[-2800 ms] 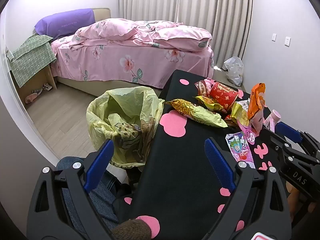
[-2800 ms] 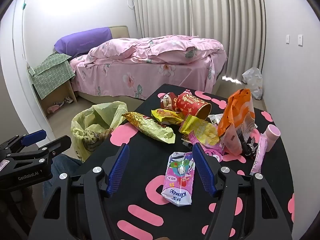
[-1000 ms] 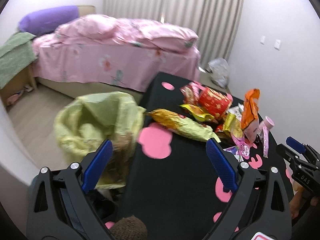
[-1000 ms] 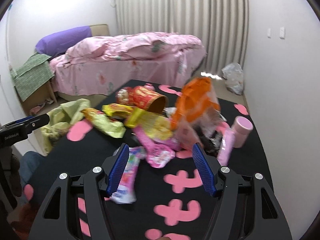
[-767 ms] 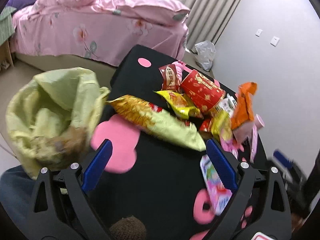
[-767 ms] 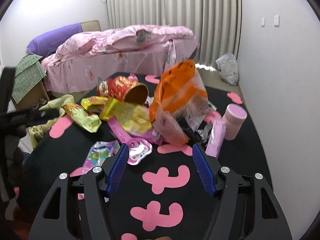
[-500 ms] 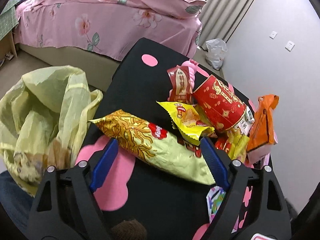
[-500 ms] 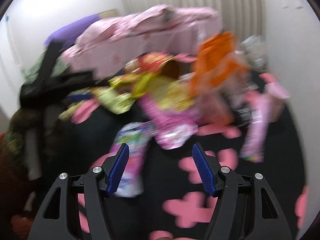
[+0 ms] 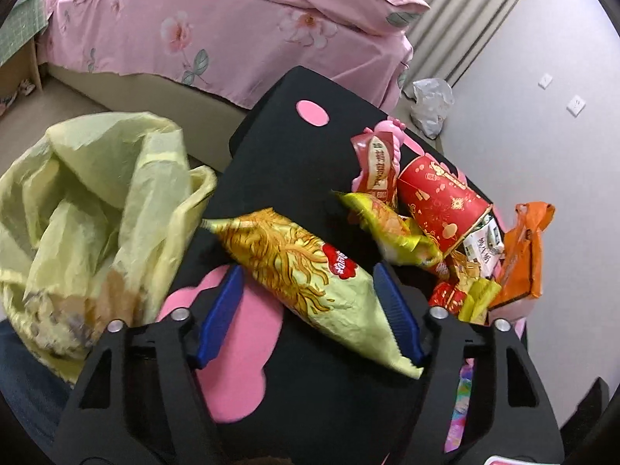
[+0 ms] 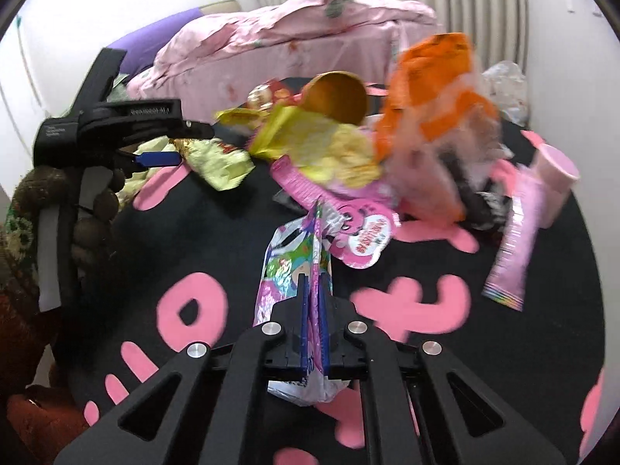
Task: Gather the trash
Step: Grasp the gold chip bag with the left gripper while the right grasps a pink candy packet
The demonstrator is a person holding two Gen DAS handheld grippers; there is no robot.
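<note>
A long yellow-green noodle snack bag (image 9: pixel 302 271) lies on the black table with pink shapes (image 9: pixel 279 124). My left gripper (image 9: pixel 306 306) is open, its blue pads on either side of the bag's near end. My right gripper (image 10: pixel 314 310) is shut on a pink and white cartoon wrapper (image 10: pixel 294 267), pinched upright between its pads. The left gripper (image 10: pixel 155 159) also shows in the right wrist view, over the noodle bag (image 10: pixel 217 162). A yellow-green trash bag (image 9: pixel 85 209) stands open beside the table's left edge.
A pile of wrappers sits farther back: a red paper cup (image 9: pixel 438 201) on its side, a yellow packet (image 9: pixel 391 232), an orange bag (image 10: pixel 430 89), a pink cup (image 10: pixel 554 178) and a pink sachet (image 10: pixel 515 244). A pink bed (image 9: pixel 217 19) stands behind the table.
My left gripper has moved forward and down, and its pads now straddle the noodle bag. My right gripper swung left and shut on the cartoon wrapper.
</note>
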